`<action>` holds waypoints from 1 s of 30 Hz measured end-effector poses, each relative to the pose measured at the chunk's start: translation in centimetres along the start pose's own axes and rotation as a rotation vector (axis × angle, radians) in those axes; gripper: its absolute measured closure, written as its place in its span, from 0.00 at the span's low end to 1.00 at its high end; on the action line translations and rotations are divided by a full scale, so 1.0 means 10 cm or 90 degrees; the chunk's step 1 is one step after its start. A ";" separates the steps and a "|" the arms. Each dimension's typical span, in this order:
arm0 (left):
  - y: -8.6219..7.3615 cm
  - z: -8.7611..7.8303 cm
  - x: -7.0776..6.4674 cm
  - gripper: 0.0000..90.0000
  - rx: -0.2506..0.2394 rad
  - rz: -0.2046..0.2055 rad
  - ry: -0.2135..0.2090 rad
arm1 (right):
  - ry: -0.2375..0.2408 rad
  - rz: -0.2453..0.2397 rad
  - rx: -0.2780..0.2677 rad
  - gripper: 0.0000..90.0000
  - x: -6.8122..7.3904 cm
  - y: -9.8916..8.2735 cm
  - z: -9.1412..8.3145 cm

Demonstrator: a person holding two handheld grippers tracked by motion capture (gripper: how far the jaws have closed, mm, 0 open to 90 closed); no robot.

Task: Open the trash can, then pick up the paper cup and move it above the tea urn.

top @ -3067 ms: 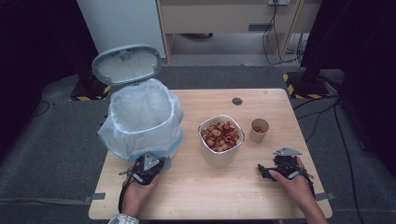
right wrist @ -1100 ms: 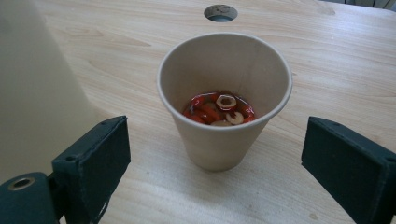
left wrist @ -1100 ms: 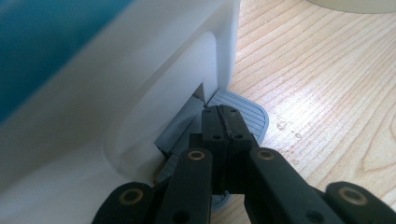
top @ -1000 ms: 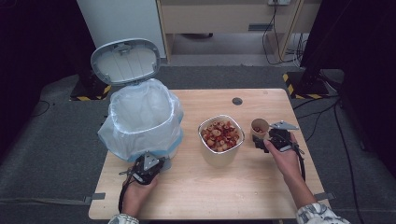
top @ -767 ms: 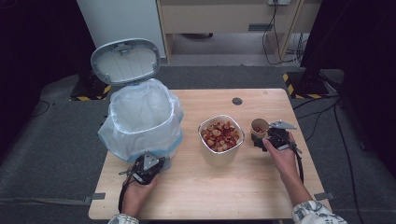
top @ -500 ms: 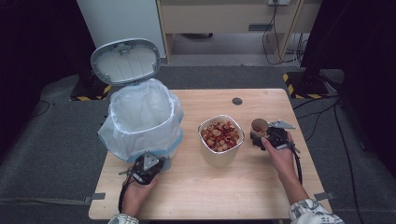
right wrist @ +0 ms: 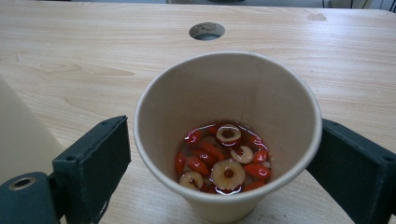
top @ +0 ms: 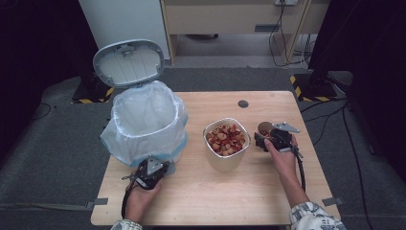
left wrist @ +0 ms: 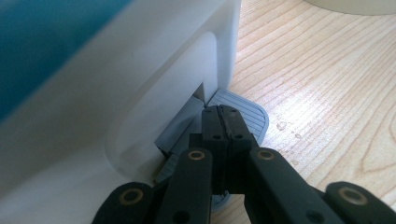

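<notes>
Paper cup (right wrist: 228,135) between wide-apart right hand-held gripper (right wrist: 224,163) jaws, left hand-held gripper (left wrist: 223,122) closed on pedal (left wrist: 243,112)

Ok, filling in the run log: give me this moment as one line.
left tool: shut, on bin pedal | right tool: open around paper cup, apart | bin lid: up

Pale wood-grain worktop (top: 268,191); brown paper cup (right wrist: 229,93) holding red and cream slices (right wrist: 219,158); grey ribbed pedal (left wrist: 240,114); white-lined bin (top: 146,122).
</notes>
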State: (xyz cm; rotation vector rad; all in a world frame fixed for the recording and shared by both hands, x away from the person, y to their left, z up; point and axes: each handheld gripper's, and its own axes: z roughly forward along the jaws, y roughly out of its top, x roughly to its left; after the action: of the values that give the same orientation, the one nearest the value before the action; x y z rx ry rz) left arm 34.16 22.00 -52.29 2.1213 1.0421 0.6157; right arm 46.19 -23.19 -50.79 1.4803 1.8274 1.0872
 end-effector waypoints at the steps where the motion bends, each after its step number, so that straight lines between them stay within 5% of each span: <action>1: 0.00 0.00 0.00 0.99 0.000 0.000 0.000 | -0.003 0.002 0.000 0.10 0.00 0.00 0.02; 15: 0.00 0.00 0.00 0.99 -0.002 -0.001 0.000 | -0.016 0.017 -0.029 0.14 0.00 0.01 0.12; 30: 0.00 0.00 0.00 0.99 -0.002 -0.002 0.000 | -0.028 -0.020 -0.055 0.26 0.00 -0.08 0.20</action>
State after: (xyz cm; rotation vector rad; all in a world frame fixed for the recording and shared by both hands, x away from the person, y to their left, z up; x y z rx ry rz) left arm 34.15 22.03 -52.32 2.1172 1.0436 0.6148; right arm 47.41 -22.78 -52.47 1.4091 1.7459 1.0962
